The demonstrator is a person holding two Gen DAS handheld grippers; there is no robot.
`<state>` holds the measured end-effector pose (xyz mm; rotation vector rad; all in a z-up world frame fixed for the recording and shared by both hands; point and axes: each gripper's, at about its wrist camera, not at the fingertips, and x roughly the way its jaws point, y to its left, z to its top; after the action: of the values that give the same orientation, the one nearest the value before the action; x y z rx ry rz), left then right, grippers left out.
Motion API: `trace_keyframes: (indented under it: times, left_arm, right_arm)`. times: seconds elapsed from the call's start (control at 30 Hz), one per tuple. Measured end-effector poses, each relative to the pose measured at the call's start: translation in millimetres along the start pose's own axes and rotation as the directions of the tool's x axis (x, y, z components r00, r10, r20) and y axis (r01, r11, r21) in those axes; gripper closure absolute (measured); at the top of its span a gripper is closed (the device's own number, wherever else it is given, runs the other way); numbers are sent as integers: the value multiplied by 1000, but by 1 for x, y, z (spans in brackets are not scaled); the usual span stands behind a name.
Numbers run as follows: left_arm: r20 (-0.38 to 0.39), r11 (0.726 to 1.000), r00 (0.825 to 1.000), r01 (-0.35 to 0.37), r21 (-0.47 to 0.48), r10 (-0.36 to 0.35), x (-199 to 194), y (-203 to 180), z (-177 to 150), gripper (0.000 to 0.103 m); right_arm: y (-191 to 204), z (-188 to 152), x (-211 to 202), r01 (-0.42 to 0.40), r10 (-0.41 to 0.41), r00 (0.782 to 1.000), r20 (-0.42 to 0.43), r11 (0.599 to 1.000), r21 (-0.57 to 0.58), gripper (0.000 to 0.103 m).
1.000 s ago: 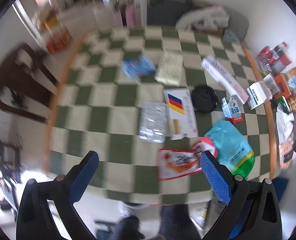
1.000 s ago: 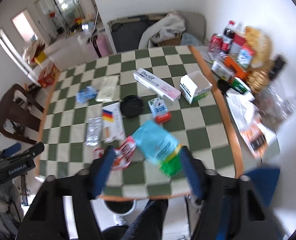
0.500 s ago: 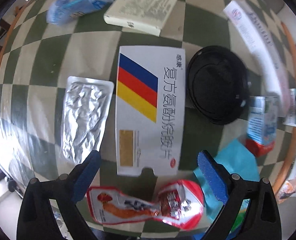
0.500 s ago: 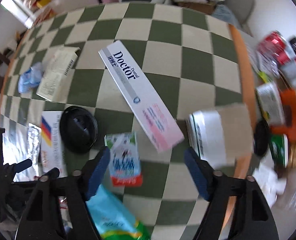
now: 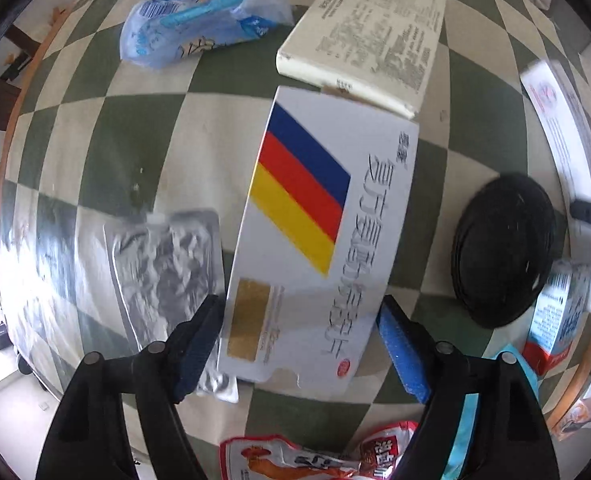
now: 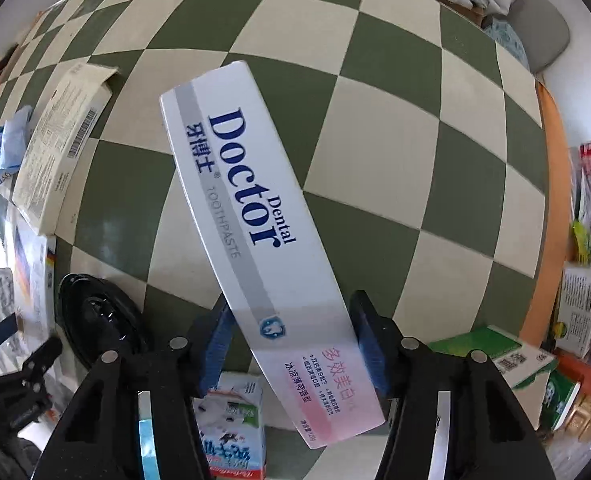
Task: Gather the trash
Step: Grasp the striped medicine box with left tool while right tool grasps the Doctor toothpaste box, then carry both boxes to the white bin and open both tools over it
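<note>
A flat white medicine box (image 5: 315,232) with blue, red and yellow stripes lies on the green-and-cream checkered table (image 5: 107,140). My left gripper (image 5: 301,350) is open, its fingers on either side of the box's near end, close to its edges. A long white "Doctor Dental" toothpaste box (image 6: 251,216) lies on the table (image 6: 379,152) in the right wrist view. My right gripper (image 6: 291,344) straddles its near pink end, with the pads (image 6: 369,344) at or almost at its sides.
Around the striped box: a foil blister sheet (image 5: 167,264), a blue plastic bag (image 5: 199,20), a cream printed box (image 5: 371,36), a black lid (image 5: 503,248), a small milk carton (image 5: 555,316) and a red snack wrapper (image 5: 315,460). Groceries crowd the table's right edge (image 6: 583,280).
Both grippers came down close to the table. The left one moved onto the striped box and narrowed around it. The right one moved onto the toothpaste box and narrowed around its near end.
</note>
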<state>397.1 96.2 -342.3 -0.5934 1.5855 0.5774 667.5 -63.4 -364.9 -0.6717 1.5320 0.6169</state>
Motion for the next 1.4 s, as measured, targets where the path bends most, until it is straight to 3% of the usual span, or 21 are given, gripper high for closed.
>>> trace_keyframes:
  times: [0.07,0.23,0.3,0.37,0.43,0.63,0.83,0.93,1.07,1.1,1.2,1.33,1.4]
  left_arm:
    - [7,1000,1000,-17,13,17,-10,5,2,16]
    - [49,997,997,-57,59,54,-43,9,10,16]
    - [63,996,997,-58,66,53,-56,10,10,19]
    - [59,997,998,-34,71,30,-69,13,7,32]
    - [73,995,996,-52,87,46,-78,11,6,32]
    - [113,992,991,-85,98,74,-106,24,-5,32]
    - [193,992,978,-93,84,76,-186,59,-25,32]
    - [250,994,967,-77,74,56,-228,47,-23,32]
    - [341,997,940,-39,72,12,-273,61,-62,32]
    - [357,996,934,-34,78,4,-253,60,-70,32]
    - [411,994,911,-13,112,-35,-249,71,-96,32]
    - [450,983,887,28,180,-107,-243,93,-128,32]
    - [449,976,881,55,211,-147,-221,92,-133,32]
  right_arm:
    - [-4,-6,1,-21,21,999,-34,1000,19,44]
    - [-3,-8,14,-1,2,998,-60,1000,16,41]
    - [-6,-5,19,14,-12,998,-57,1000,25,36]
    - [-12,1,19,-1,3,999,-49,999,40,36]
    - [-15,1,19,-23,26,999,-43,998,57,42]
    - [-22,-8,8,-36,35,999,18,995,91,48]
    - [-34,-21,-32,-109,87,986,140,981,158,50]
    - [-40,-29,-58,-134,99,977,190,974,182,51]
    - [-30,-46,-107,-181,126,959,254,962,205,52]
    - [-23,-53,-117,-196,135,953,272,958,210,52]
    - [6,-78,-142,-225,151,937,314,950,215,52]
    - [48,-138,-163,-276,183,915,360,934,227,52]
    - [77,-173,-170,-296,191,904,382,925,238,52]
